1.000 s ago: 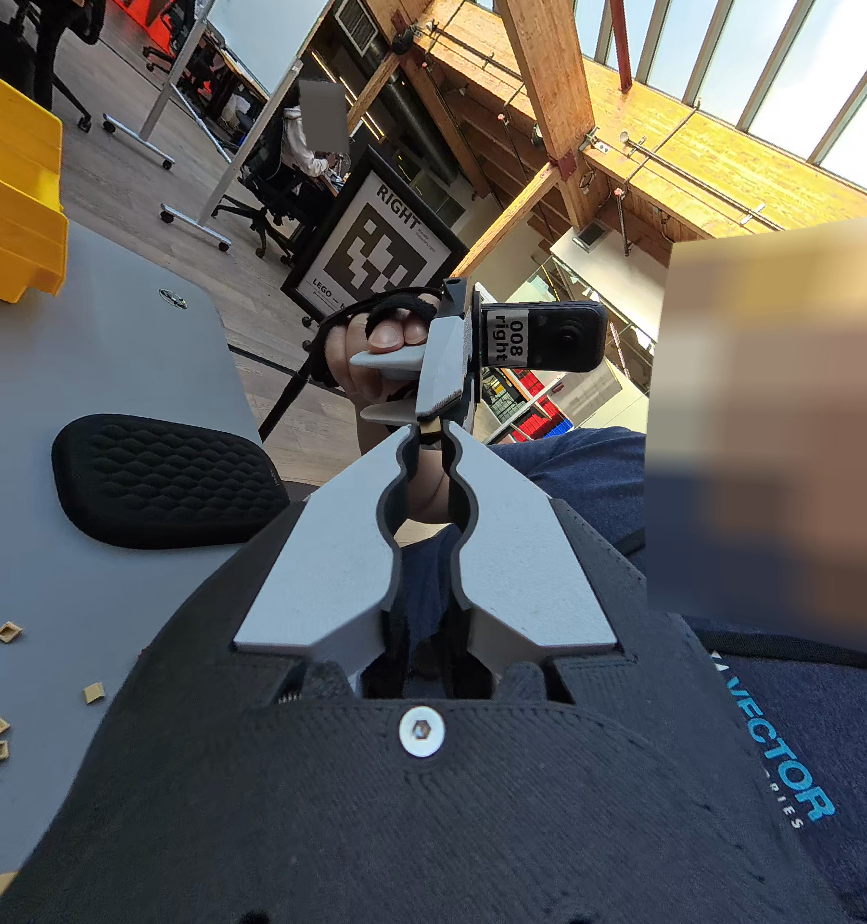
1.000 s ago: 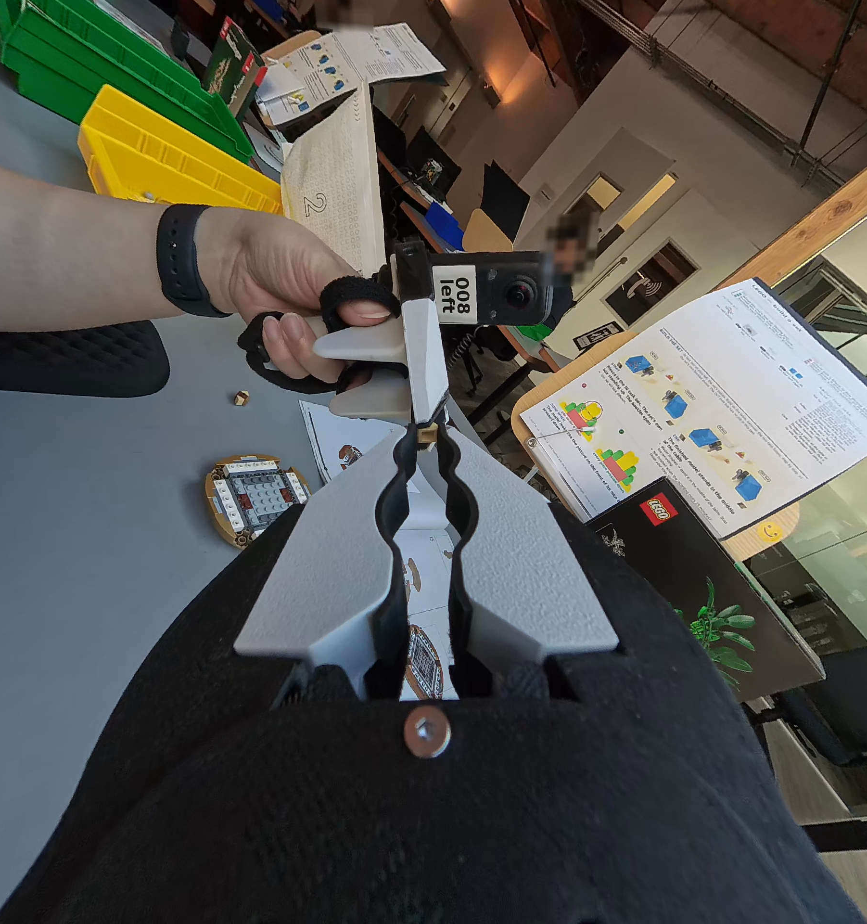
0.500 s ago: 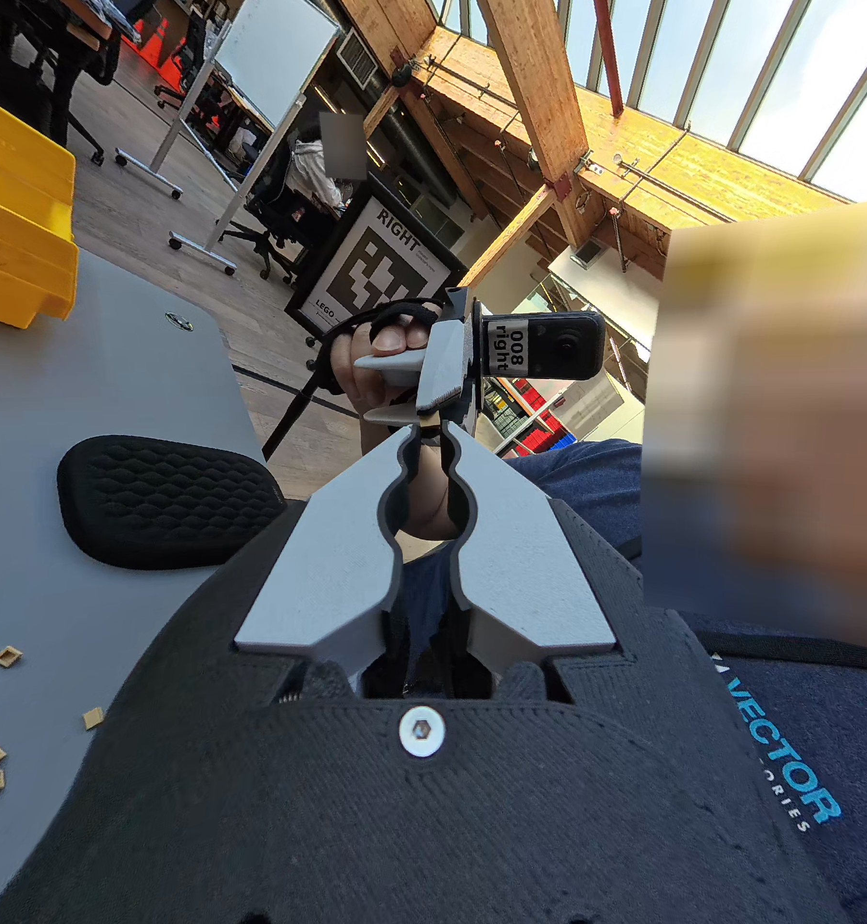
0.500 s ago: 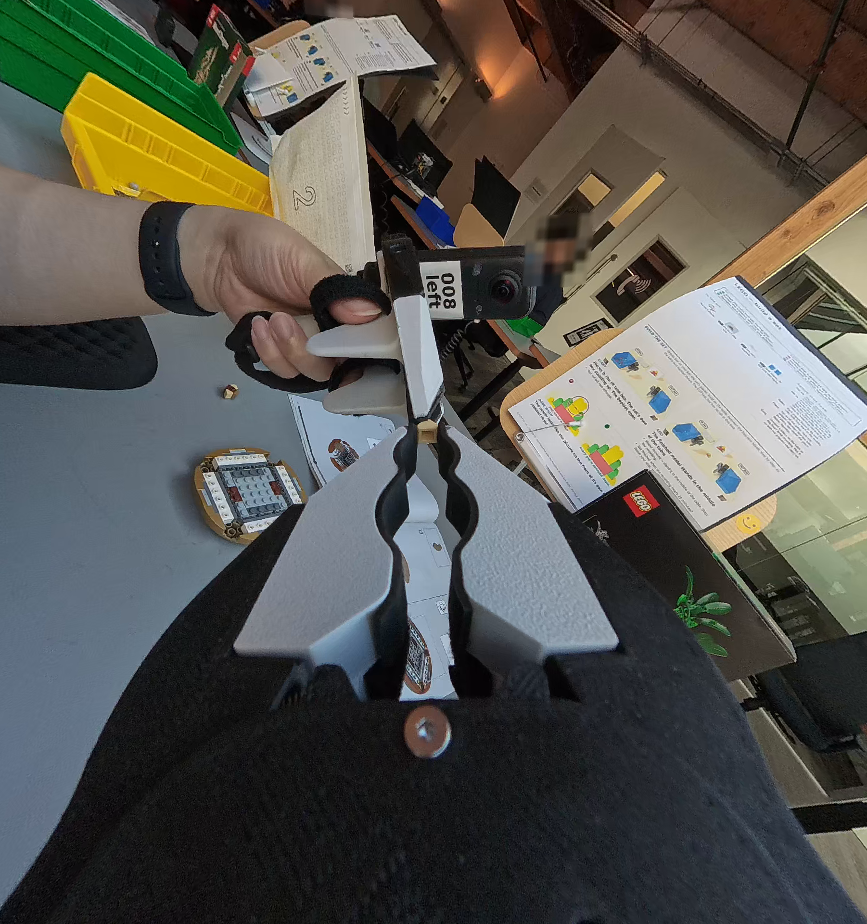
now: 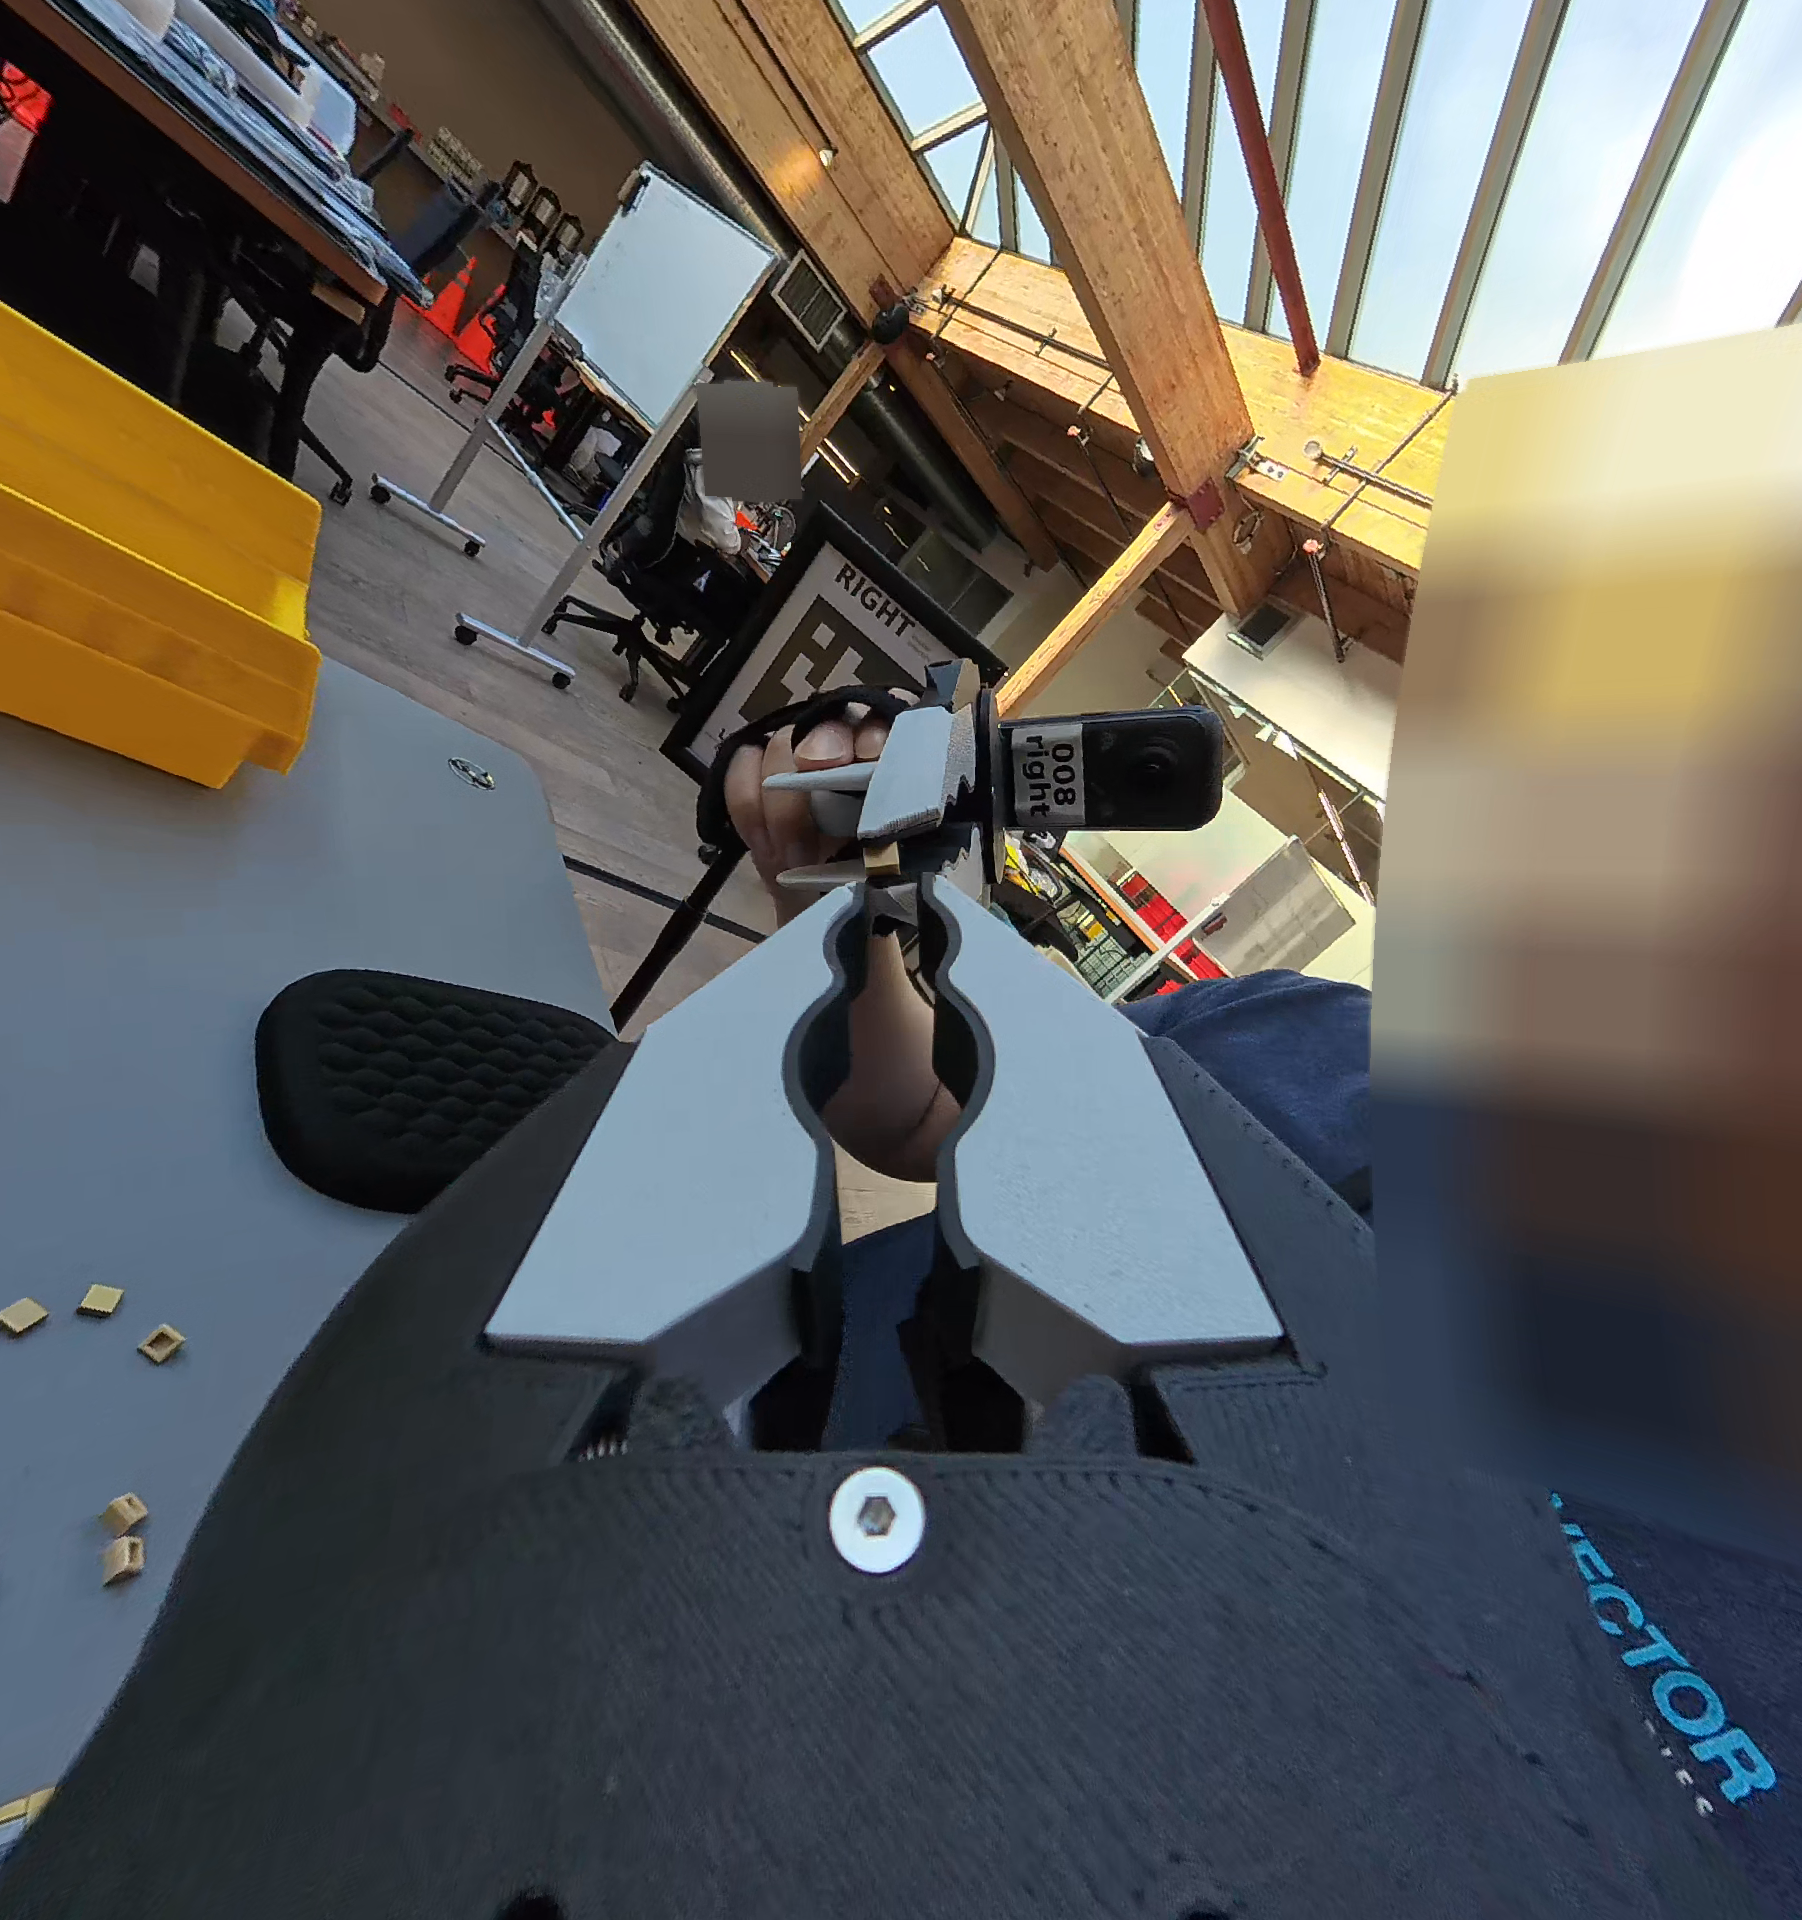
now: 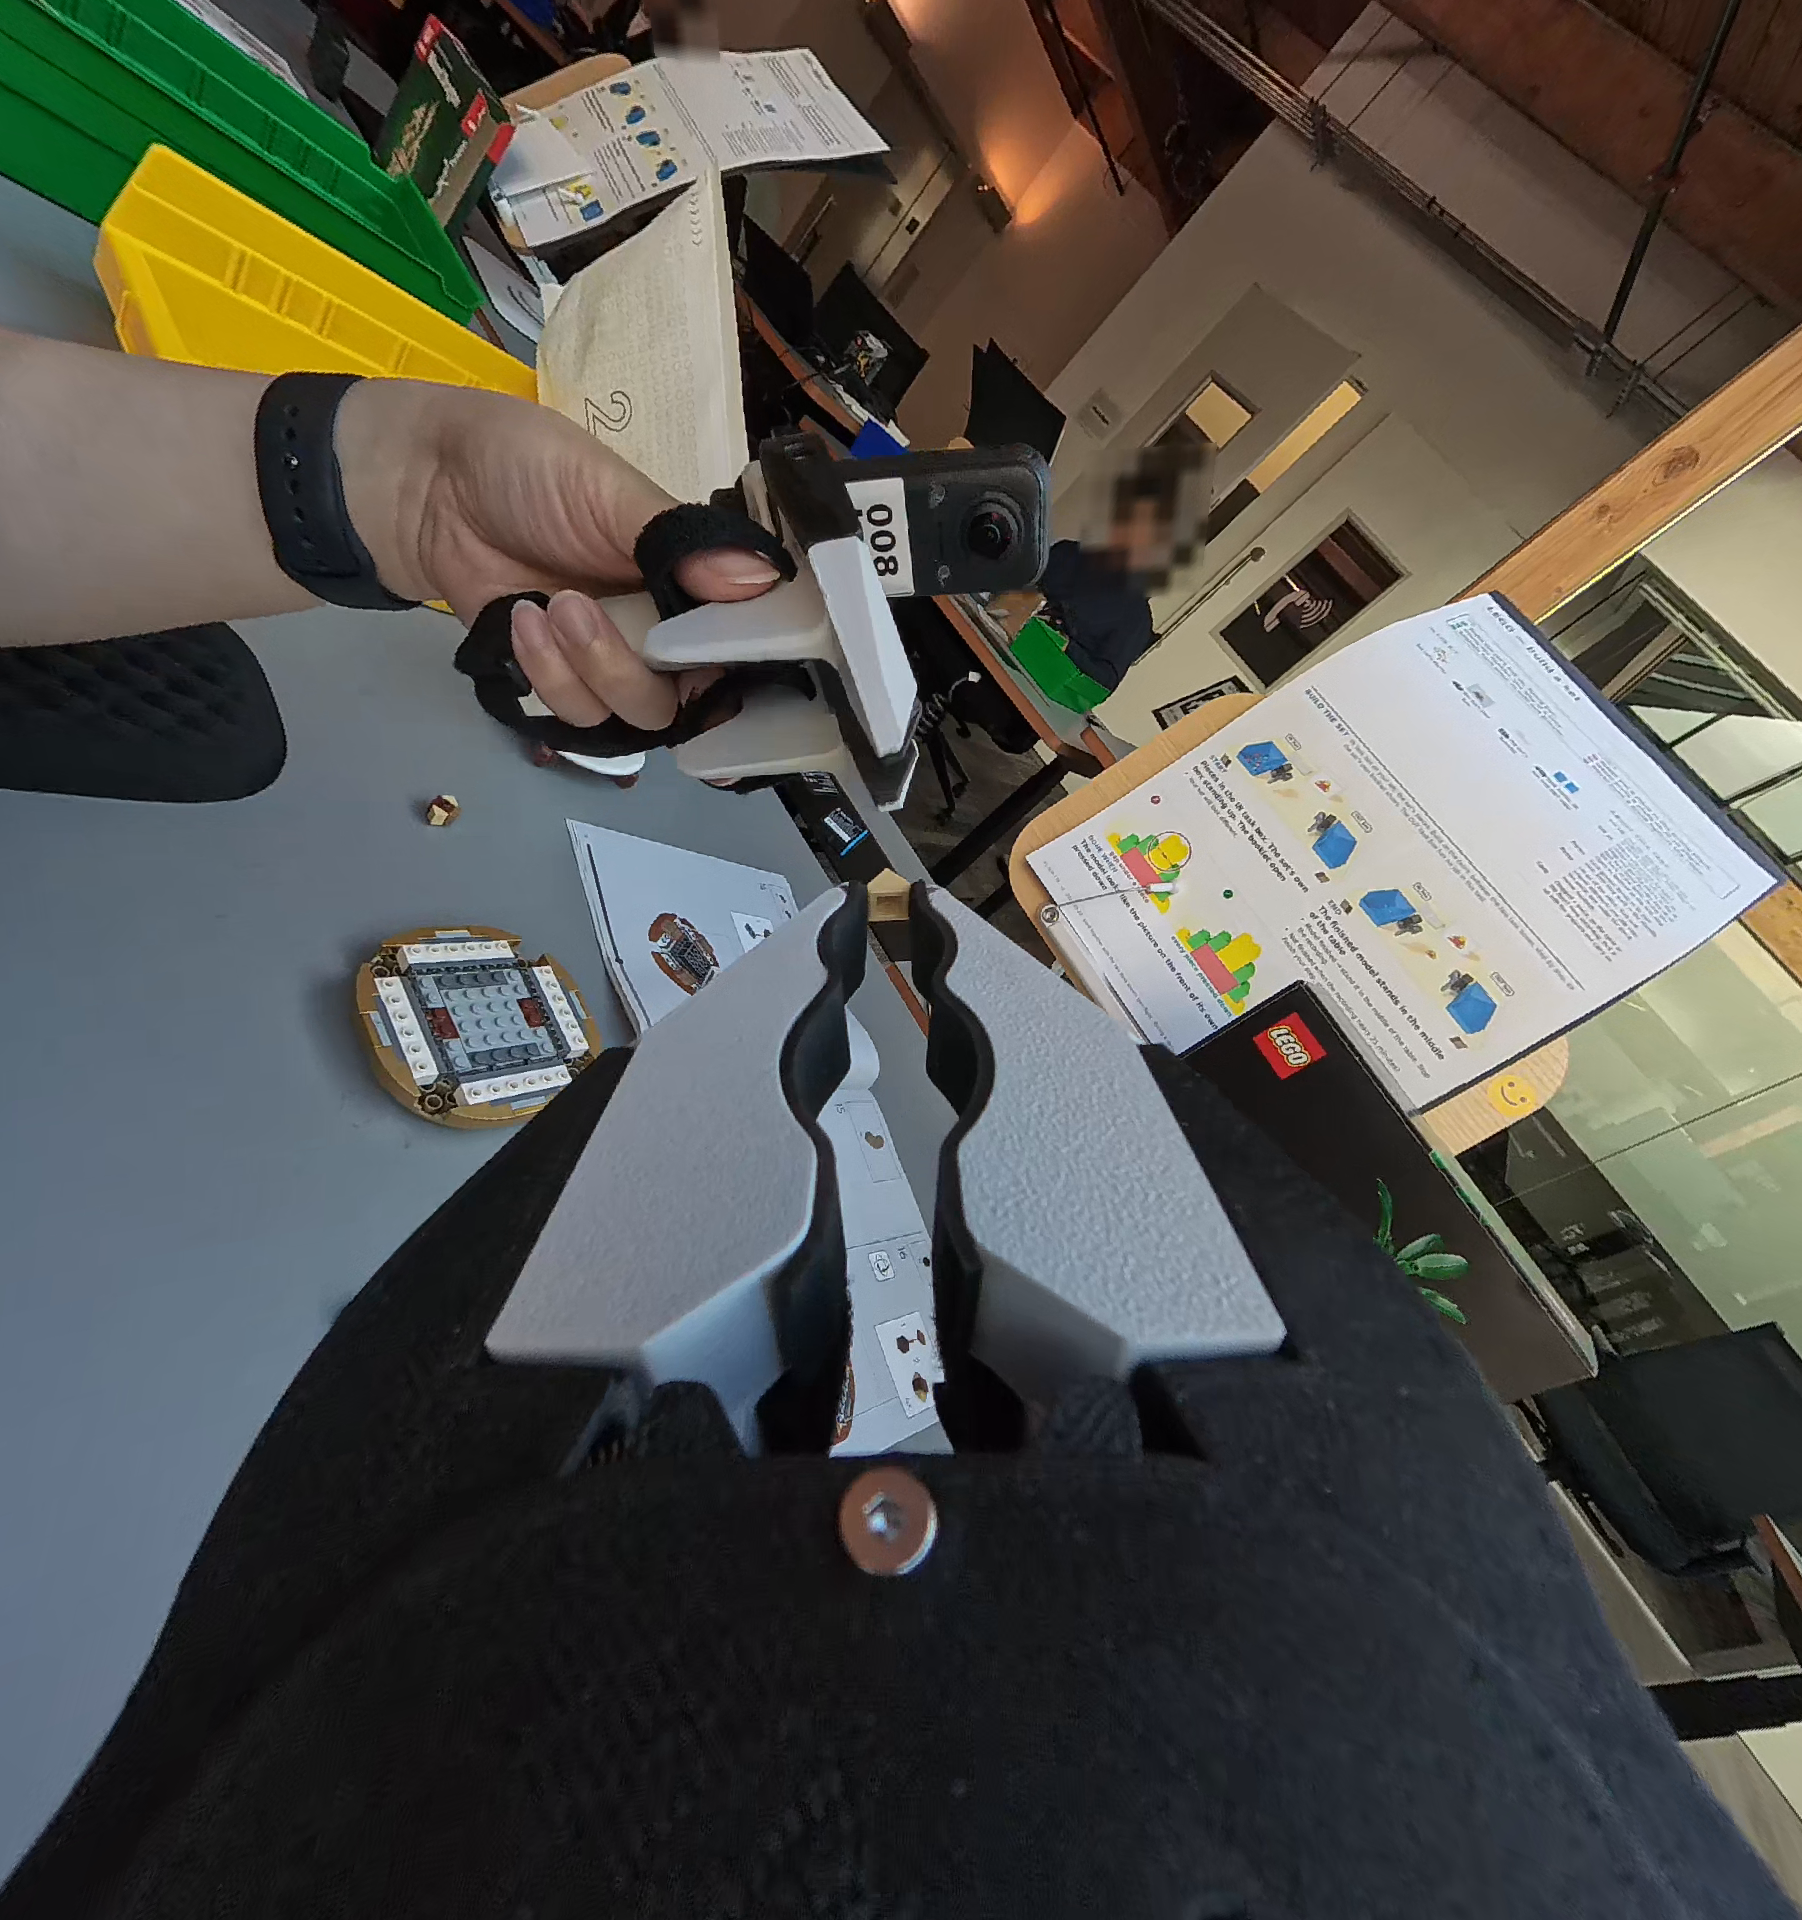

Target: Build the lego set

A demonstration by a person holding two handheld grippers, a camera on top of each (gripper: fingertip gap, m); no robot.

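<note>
Right wrist view: my right gripper (image 6: 889,900) is raised above the grey table (image 6: 149,1195), jaws nearly closed, pinching a small tan lego piece (image 6: 886,896) at the very tips. Just ahead and up-left of those tips I see the left gripper (image 6: 902,753), held in a hand (image 6: 523,551) with a black wristband (image 6: 305,488); its tips stand apart from the tan piece. From this side I cannot tell how far its jaws are parted.

Down-left of my right gripper, on the table, lies the round lego base (image 6: 473,1023): tan rim, white bricks framing a grey studded centre. An instruction booklet (image 6: 684,925) lies flat beside it, running under my right gripper. One loose tan piece (image 6: 442,810) sits farther off, below the left hand. A yellow bin (image 6: 253,301) and a green bin (image 6: 149,125) are beyond. To the right, a printed sheet on a board (image 6: 1396,862) and a black lego box (image 6: 1375,1174).

Left wrist view: my left gripper (image 5: 892,894) has its jaws parted by a narrow gap, nothing between them. Straight ahead the right gripper (image 5: 892,831) meets it tip to tip, the tan piece (image 5: 882,858) just above my tips. Down-left, scattered tan pieces (image 5: 97,1320) lie on the table, near a black pad (image 5: 409,1081).
</note>
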